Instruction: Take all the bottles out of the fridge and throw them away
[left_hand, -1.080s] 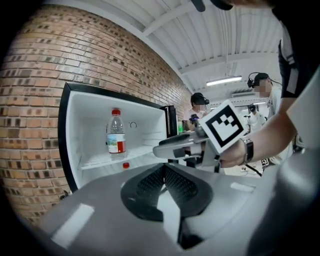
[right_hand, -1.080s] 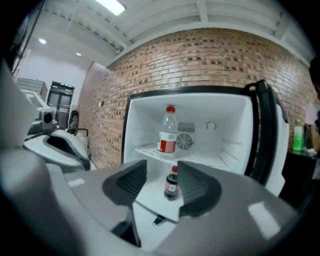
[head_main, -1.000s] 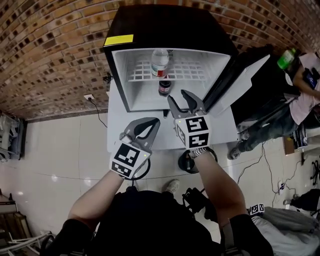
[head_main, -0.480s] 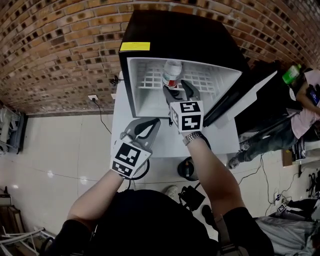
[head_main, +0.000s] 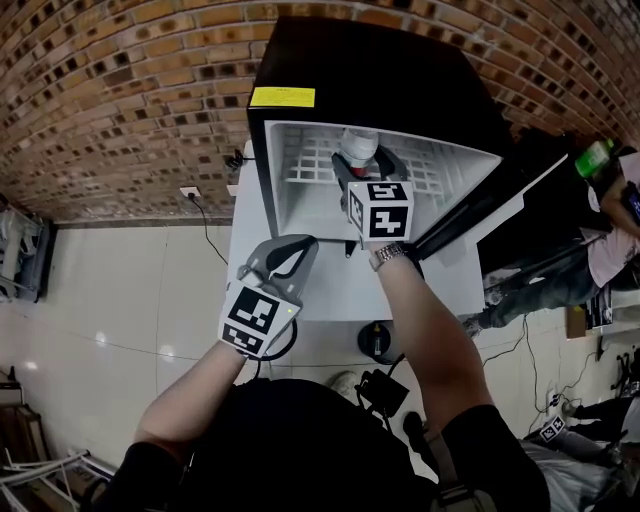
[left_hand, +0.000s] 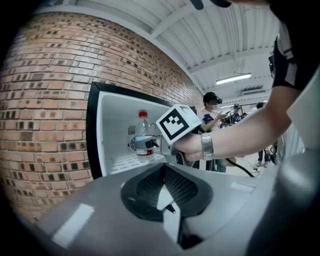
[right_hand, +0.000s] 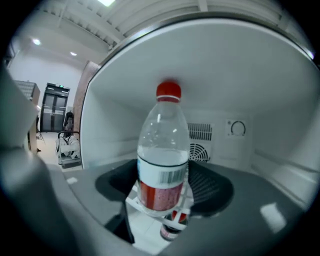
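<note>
A brick wall (head_main: 120, 100) fills the left and top of the head view. In front of it a white tabletop (head_main: 330, 292) carries a small black fridge (head_main: 370, 75) with a white inside.

Left of centre the left claw (left_hand: 165, 187) hangs over the tabletop's near edge, well short of the fridge mouth. Its jaws are pressed together with nothing between them.

At centre the right claw (head_main: 362, 166) reaches into the fridge. Its jaws have just been opening and now stand wide. A clear bottle (right_hand: 162, 160) with a red cap and red label stands upright between them on the white wire shelf (head_main: 310, 160) — the pads flank it without pressing on it.

Below that shelf, in the lower part of the right gripper view, a smaller dark bottle (right_hand: 172, 227) stands on the fridge floor.

At centre right the fridge door (head_main: 485, 210) is swung open. Beyond it, at the right edge, a person (head_main: 610, 230) is partly in view.
</note>
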